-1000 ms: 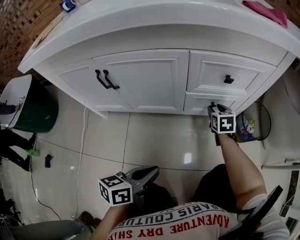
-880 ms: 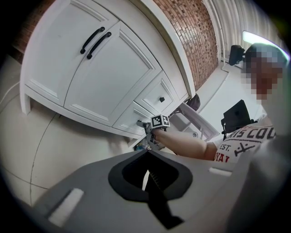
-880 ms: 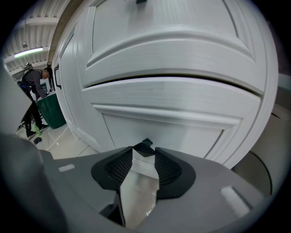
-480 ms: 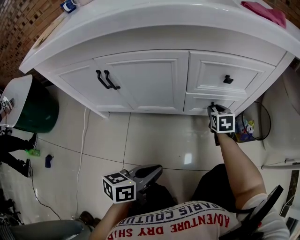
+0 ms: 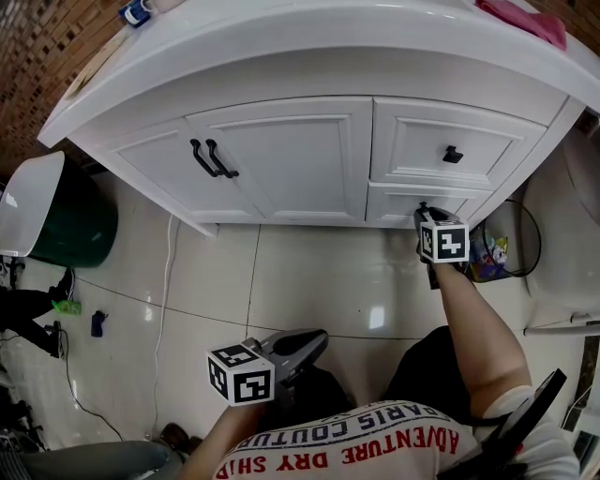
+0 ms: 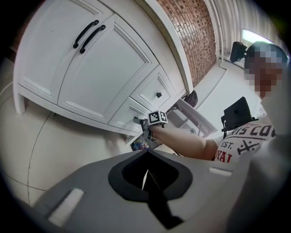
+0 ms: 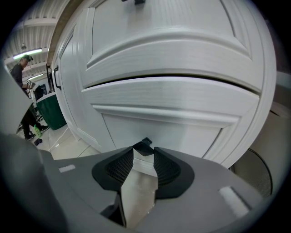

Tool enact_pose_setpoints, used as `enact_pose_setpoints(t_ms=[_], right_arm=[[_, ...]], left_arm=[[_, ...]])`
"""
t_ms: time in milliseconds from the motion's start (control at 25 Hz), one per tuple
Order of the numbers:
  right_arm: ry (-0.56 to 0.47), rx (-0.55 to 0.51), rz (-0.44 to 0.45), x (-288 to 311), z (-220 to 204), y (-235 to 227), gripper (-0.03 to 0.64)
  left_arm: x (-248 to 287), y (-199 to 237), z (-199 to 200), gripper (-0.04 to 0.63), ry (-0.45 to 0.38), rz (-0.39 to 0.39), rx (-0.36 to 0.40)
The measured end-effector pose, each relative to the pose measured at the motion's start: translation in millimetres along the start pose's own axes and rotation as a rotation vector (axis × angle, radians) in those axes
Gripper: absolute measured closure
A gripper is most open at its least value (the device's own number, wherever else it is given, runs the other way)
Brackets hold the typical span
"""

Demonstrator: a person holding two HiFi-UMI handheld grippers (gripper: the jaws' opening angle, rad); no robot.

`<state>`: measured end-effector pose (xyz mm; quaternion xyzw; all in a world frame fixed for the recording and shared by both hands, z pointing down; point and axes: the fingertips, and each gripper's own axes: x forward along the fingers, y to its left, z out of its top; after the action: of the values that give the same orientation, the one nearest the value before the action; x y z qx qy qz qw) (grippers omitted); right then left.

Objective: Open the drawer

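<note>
At lower drawer (image 5: 394, 200) front: right gripper (image 7: 144, 152) fingers, just closed in, pinch knob (image 7: 144, 144) at tips. Pull axis straight back toward person. Left gripper (image 5: 317, 337) fingers together, well apart.

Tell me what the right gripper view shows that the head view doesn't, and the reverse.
Only the right gripper view: the black knob of the lower drawer sits between the jaws of the right gripper, which have just been closing and now pinch it. Only the head view: the left gripper, held low away from the cabinet, and the pink cloth on the countertop. Both: the lower drawer, not yet pulled out, and the green bin.
</note>
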<state>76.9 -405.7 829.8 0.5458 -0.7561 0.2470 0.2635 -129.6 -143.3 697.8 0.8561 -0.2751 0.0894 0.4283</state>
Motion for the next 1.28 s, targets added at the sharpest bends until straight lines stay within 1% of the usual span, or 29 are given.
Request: enact_pose_setpoints(t_ms=[360, 1280], right_arm=[[-0.002, -0.005, -0.006, -9, -8, 5, 0.472], [0.018, -0.035, 0.021, -57, -54, 28, 0.474]], left_arm=[[-2, 1, 0, 0.611, -0.008, 0.002, 0.002], [33, -13, 7, 0.611, 0.028, -0.087, 0.039]])
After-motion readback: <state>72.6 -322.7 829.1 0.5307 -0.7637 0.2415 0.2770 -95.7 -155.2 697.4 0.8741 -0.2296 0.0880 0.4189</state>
